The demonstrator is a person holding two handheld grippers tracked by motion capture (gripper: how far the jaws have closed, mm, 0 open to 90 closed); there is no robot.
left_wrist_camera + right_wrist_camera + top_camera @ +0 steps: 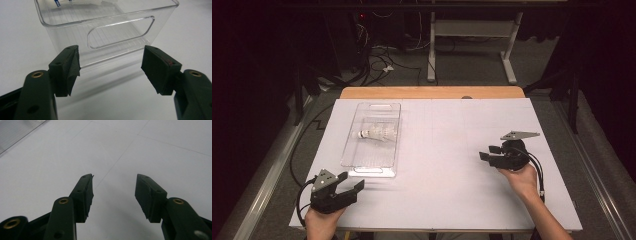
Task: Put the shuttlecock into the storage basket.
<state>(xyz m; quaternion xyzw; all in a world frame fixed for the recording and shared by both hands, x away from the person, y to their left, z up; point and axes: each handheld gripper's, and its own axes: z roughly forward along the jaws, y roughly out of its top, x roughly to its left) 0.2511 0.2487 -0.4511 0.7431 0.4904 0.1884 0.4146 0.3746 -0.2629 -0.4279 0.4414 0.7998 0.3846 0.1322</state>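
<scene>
bin: clear glossy plastic | table: matt white, wooden edge | tongs pads: matt, rough

The work surface is a white sheet laid over a wooden table. Beyond it, a grey floor carries loose black cables and the white legs of a second table. The surrounding room is dark; light falls on the sheet.

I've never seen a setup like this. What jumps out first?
A clear plastic bin sits left of centre on the white table, with a white shuttlecock lying inside it. A person's hands hold two black grippers: the left gripper near the bin's closest end, the right gripper over bare table, both with jaws open.
</scene>
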